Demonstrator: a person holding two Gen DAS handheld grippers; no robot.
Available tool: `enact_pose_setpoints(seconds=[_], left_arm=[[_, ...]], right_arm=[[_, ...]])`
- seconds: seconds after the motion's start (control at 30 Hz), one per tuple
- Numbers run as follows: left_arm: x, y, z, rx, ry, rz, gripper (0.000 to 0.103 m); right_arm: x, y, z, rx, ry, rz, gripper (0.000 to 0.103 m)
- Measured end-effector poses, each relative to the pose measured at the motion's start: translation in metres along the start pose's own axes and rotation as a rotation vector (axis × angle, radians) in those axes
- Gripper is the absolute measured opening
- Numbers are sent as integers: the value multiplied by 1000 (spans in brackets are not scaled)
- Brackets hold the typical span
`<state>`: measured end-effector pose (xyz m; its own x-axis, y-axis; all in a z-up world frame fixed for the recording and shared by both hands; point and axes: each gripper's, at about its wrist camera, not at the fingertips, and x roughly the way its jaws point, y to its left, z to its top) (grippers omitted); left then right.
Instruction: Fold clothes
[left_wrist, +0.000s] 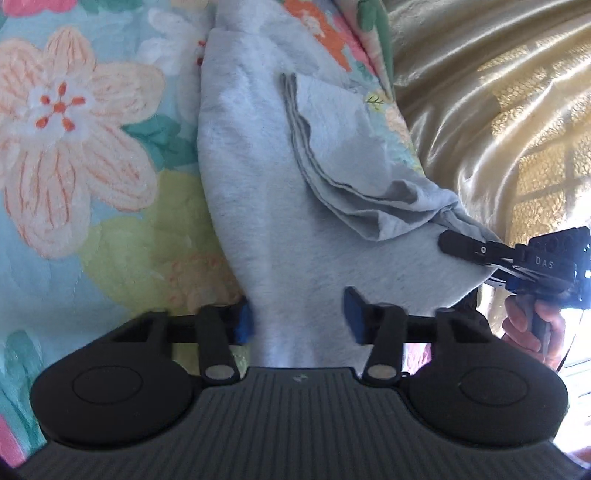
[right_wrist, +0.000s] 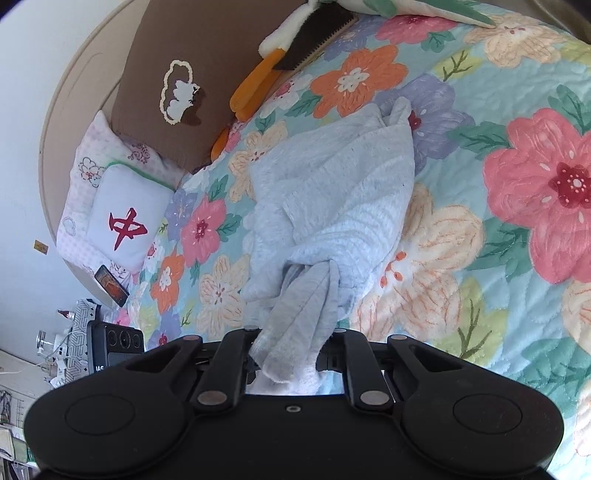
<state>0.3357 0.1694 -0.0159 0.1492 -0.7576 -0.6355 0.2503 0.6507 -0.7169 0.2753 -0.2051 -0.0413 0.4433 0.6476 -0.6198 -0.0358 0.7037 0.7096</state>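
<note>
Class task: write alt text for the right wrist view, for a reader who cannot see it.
The right gripper is shut on a bunched end of a light grey garment that trails across a floral quilt. Pillows sit at the bed's far left.

"DAS" on right gripper (left_wrist: 461, 247); "中" on pillow (right_wrist: 125, 218)

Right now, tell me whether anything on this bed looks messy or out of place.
Only the grey garment looks untidy: it lies rumpled on the floral bedspread, one end bunched into a twisted rope in the right gripper. The left gripper is open over it. Nothing looks spilled or damaged.
</note>
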Motion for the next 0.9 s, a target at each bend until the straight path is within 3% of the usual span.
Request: enact_pose_setpoints(seconds=[0.07,0.17,0.37,0.47,0.73,0.9], left_arm=[[-6,0,2,20,-37,-43,9],[-6,7,11,-38,-60,-105,9],[-3,12,36,-77,-128,-124,9],[-8,2,57,-53,-173,-83,9],[0,-15,123,13,-201,34,9],[12,-11,141,0,-245,23,10]], right_arm=[[-1,-5,-2,34,-12,2,17],[0,-15,-2,112,-17,25,17],[10,-32,17,329,2,59,18],[12,-34,35,402,12,57,18],[27,-44,92,599,3,28,18],[41,-62,118,665,-6,14,18]])
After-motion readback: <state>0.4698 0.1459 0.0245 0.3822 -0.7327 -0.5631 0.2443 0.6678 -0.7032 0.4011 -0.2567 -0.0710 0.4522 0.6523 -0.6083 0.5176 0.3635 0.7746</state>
